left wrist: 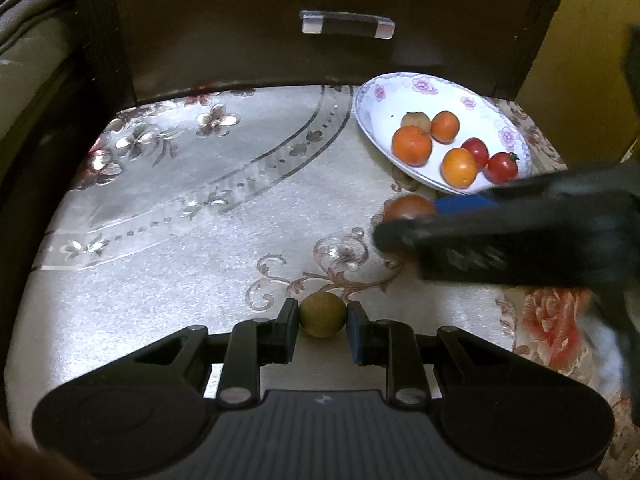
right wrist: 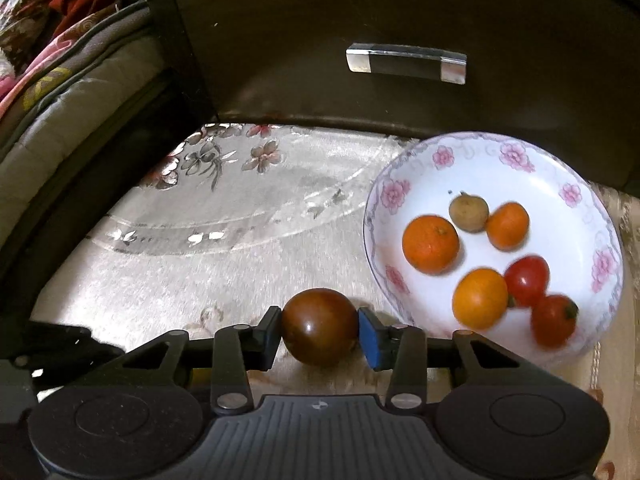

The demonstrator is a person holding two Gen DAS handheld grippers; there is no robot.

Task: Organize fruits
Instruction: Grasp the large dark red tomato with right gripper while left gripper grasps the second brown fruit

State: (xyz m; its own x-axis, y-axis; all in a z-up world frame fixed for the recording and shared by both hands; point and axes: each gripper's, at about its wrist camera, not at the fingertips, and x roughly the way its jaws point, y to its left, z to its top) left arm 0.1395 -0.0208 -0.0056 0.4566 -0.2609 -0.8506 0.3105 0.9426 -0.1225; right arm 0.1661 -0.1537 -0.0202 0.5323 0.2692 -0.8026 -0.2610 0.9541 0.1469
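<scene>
My left gripper (left wrist: 322, 317) is shut on a small olive-green fruit (left wrist: 322, 314), low over the floral tablecloth (left wrist: 192, 216). My right gripper (right wrist: 319, 330) is shut on a dark brown-red tomato (right wrist: 319, 326); from the left wrist view it crosses at the right, with the tomato (left wrist: 408, 208) just in front of the plate. The white flowered plate (right wrist: 472, 160) at the right holds oranges (right wrist: 430, 244), red cherry tomatoes (right wrist: 527, 280) and a small brownish fruit (right wrist: 469, 213). The plate also shows in the left wrist view (left wrist: 384, 92).
A dark wooden drawer front (left wrist: 344, 8) with a metal handle (left wrist: 347, 26) stands right behind the table. A cushioned seat (right wrist: 60, 112) lies to the left. The tablecloth's front right shows a red flower pattern (left wrist: 552, 320).
</scene>
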